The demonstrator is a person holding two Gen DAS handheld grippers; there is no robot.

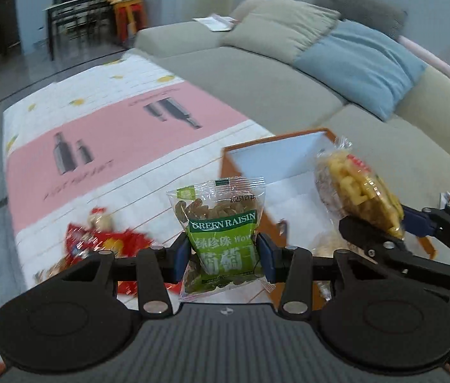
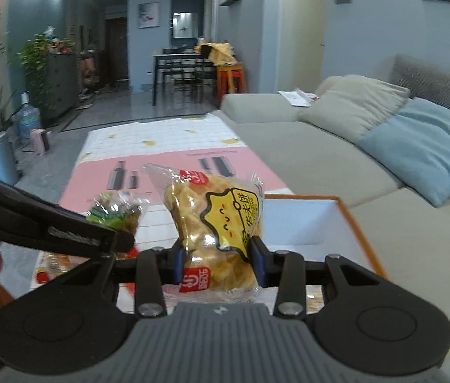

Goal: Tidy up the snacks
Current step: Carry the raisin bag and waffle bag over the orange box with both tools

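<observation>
1. Left tongs (image 1: pixel 225 257): pinching a raisin packet (image 1: pixel 221 226) across its lower half, one blue pad on each side. The packet stands upright, long axis running 12 to 6 o'clock in the left wrist view, sealed top at 12.
2. Right tongs (image 2: pixel 214 263): pinching a yellow cracker bag (image 2: pixel 215 223) near its bottom. The bag stands up and leans slightly toward 11 o'clock in the right wrist view.
3. Box (image 1: pixel 276 156): orange-rimmed with a white inside, open at the top, resting on the worktop's patterned cloth (image 1: pixel 113 134). Some pale packets seem to lie inside already, though they are blurred.
4. Key relation: from the left tongs the box lies at about 1 o'clock, just beyond the raisin packet. From the right tongs it sits at 2 o'clock, its near rim close beside the cracker bag. The right hand looks the nearer to the opening.
5. Both snacks are held clear above the worktop; neither is in the box yet.
6. Loose snacks (image 1: pixel 103 239): red wrappers lie on the cloth at 9 o'clock from the left tongs, not yet sorted.
7. Surroundings: a grey sofa (image 1: pixel 256 73) runs along the far side of the worktop.
</observation>
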